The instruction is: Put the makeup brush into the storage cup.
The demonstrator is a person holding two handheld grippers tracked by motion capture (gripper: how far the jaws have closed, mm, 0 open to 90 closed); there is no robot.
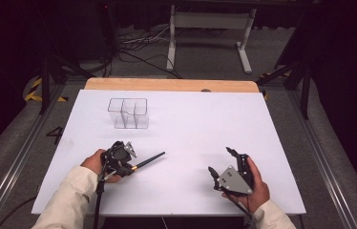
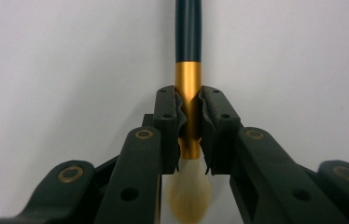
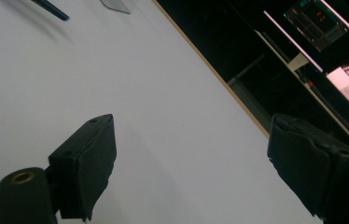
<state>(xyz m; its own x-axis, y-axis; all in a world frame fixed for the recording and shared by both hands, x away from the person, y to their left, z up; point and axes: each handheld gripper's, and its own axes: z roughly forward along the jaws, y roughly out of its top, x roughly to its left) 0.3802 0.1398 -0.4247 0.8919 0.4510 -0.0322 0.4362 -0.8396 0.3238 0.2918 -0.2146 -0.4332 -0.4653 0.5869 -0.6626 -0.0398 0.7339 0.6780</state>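
A makeup brush with a black handle, a gold ferrule and pale bristles lies low over the white table, handle pointing right and away. My left gripper is shut on the ferrule; in the left gripper view both pads press its sides and the blurred bristles sit behind the jaws. My right gripper hovers at the front right, jaws wide apart with nothing between them. The brush handle's tip appears at the top left of the right gripper view.
A clear plastic organiser with compartments stands at the back left of the table. A wooden strip borders the far edge. Beyond it are a white stand's legs and floor cables.
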